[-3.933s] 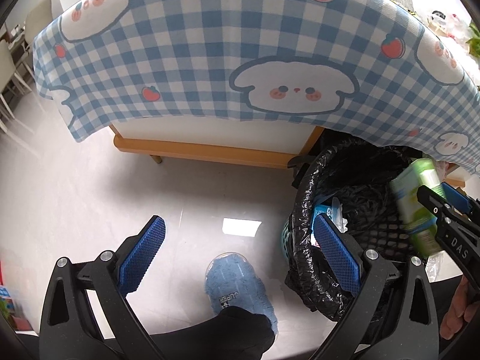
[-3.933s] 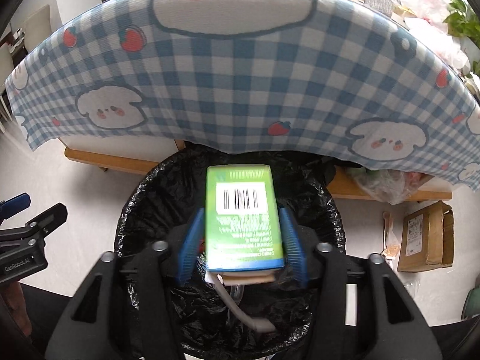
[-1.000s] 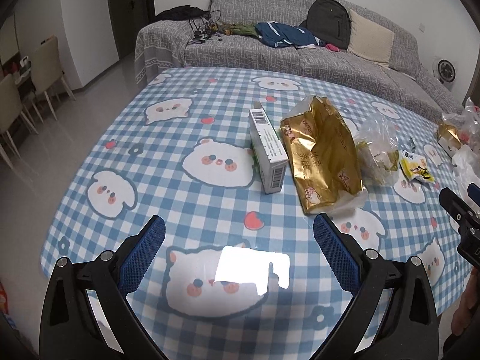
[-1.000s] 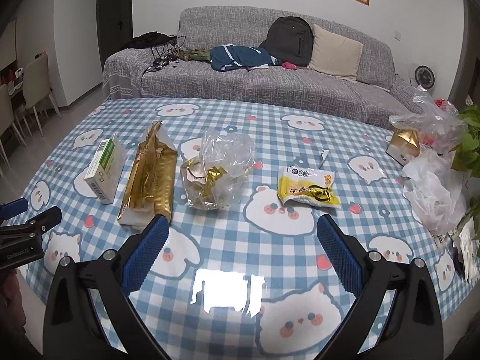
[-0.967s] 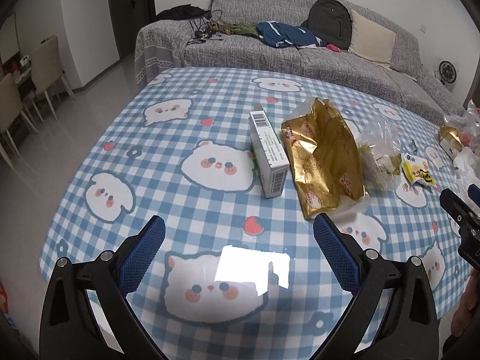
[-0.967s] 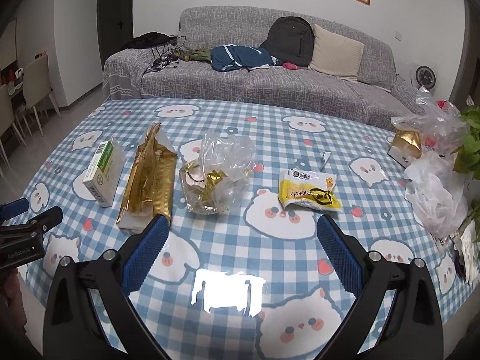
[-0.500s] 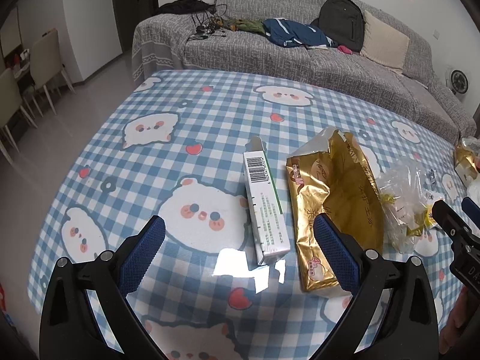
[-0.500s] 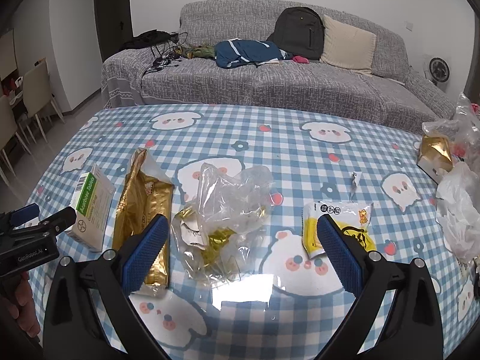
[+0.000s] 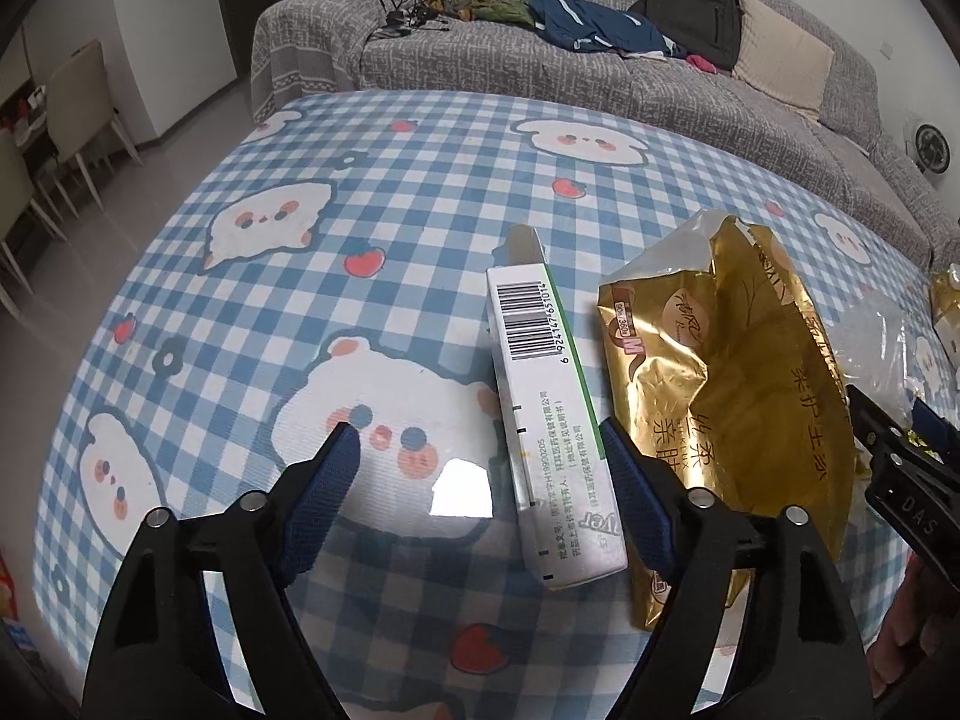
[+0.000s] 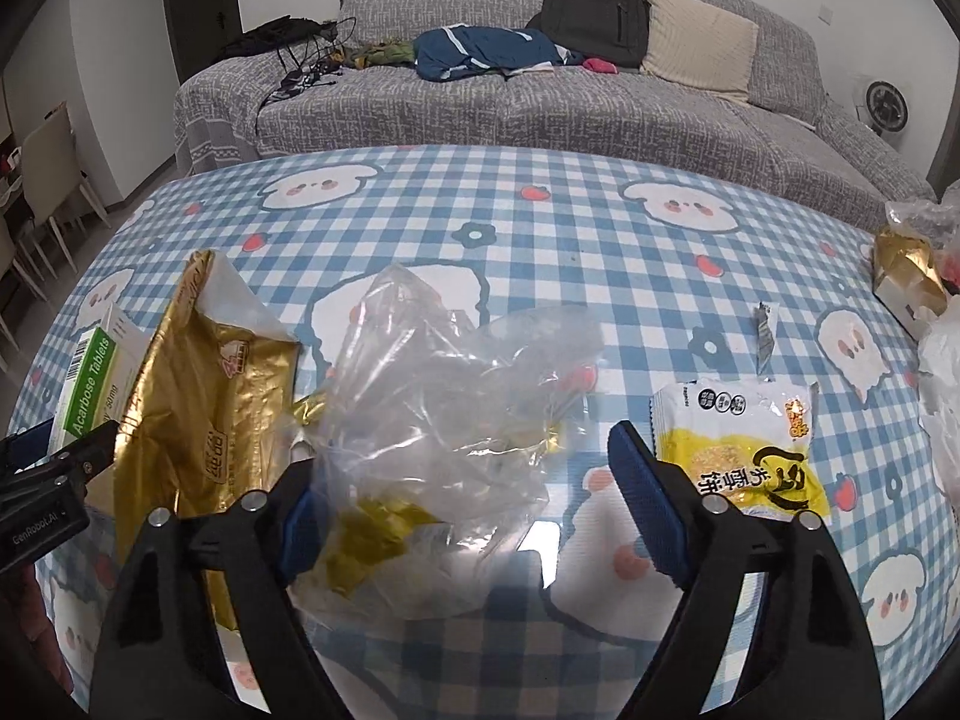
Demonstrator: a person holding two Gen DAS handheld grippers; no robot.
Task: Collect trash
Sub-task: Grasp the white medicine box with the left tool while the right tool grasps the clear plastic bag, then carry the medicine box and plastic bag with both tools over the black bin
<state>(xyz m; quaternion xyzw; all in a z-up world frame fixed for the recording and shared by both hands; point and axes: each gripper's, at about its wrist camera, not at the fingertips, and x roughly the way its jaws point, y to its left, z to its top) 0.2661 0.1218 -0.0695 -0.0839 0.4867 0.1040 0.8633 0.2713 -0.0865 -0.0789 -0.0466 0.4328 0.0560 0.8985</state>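
Observation:
My left gripper (image 9: 480, 468) is open and empty, low over the table, with a white and green tablet box (image 9: 549, 414) lying between its fingers, near the right one. A gold foil bag (image 9: 726, 384) lies just right of the box. My right gripper (image 10: 474, 474) is open and empty around a crumpled clear plastic bag (image 10: 444, 396) with gold wrappers inside. A yellow snack packet (image 10: 744, 444) lies right of it. The gold bag (image 10: 204, 396) and the box (image 10: 99, 372) show at the left of the right wrist view.
The table has a blue checked cloth (image 9: 432, 204) with bear prints. A small torn wrapper strip (image 10: 763, 333) lies beyond the snack packet. White plastic bags (image 10: 945, 384) and a gold box (image 10: 906, 276) sit at the right edge. A grey sofa (image 10: 540, 84) stands behind the table.
Both grippers have come up from the bin, where the right one held a green carton, and dropped closer over the table. The left closed in on the tablet box, the right on the clear bag.

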